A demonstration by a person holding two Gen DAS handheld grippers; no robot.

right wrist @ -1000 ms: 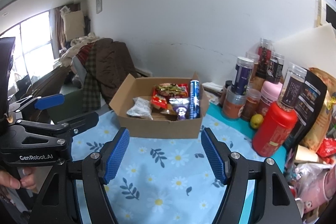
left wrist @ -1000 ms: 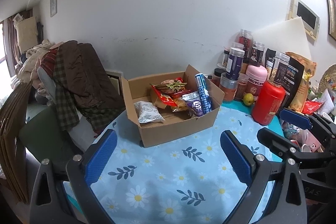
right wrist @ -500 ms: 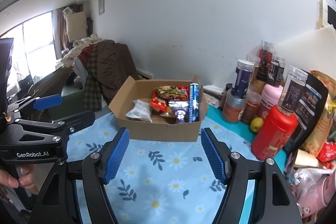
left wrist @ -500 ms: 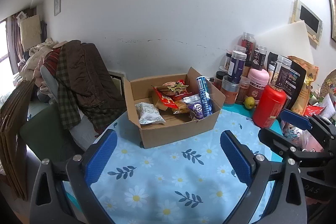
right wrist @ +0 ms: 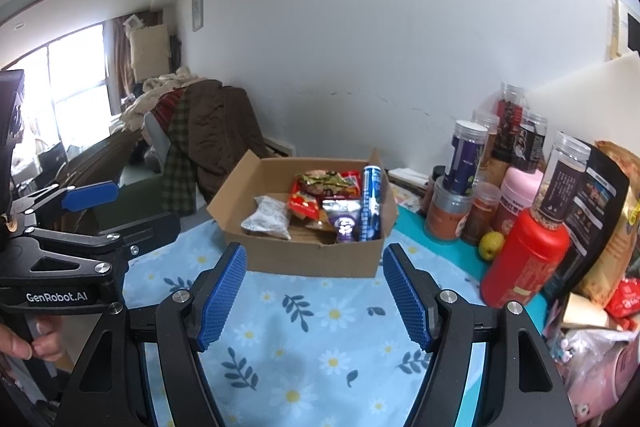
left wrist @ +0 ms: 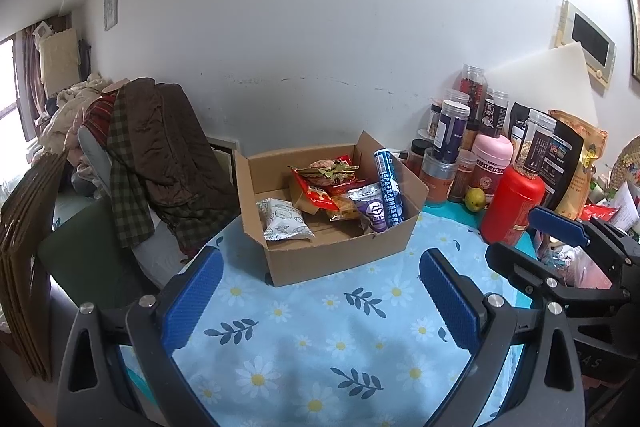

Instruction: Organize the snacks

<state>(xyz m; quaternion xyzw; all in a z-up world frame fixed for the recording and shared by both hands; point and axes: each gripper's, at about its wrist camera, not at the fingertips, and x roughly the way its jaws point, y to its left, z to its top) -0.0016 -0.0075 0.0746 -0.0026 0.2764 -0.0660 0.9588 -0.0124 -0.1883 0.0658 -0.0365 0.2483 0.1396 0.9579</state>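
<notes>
White wall behind, floral cloth on the surface [left wrist: 280, 339].

Box [left wrist: 344, 259] sits mid-surface, lid flaps up, top open. Inside:
- white pack [left wrist: 286, 221] at its left end, lying flat
- red packs [left wrist: 320, 187] stacked in the middle, one with green-brown print on top
- purple pack [left wrist: 372, 209] toward the right, lying against the tube
- blue tube [left wrist: 387, 191] leaning along the right wall, top end above the rim
- bare cardboard floor shows at the front, between the white pack and the purple one

Right of the box: jars [right wrist: 464, 163] stacked along the wall, pink jar [right wrist: 520, 195], red bottle [right wrist: 524, 259] nearest me, small yellow-green fruit [right wrist: 491, 245] between the jars and the bottle, dark bags [right wrist: 592, 211] behind. That side is packed tight up to the surface's right edge.

Left of the box: surface edge drops off just past the box corner; chair [left wrist: 100, 247] draped with clothes [left wrist: 160, 155] stands beyond it.

My left claw [left wrist: 316, 303] is open, nothing between the pads, hanging above the cloth in front of the box. My right claw [right wrist: 316, 297] is likewise spread and empty, also short of the box front. Cloth between the claws and the box is free. A hand [right wrist: 24, 343] grips the left claw's handle in the right view.
</notes>
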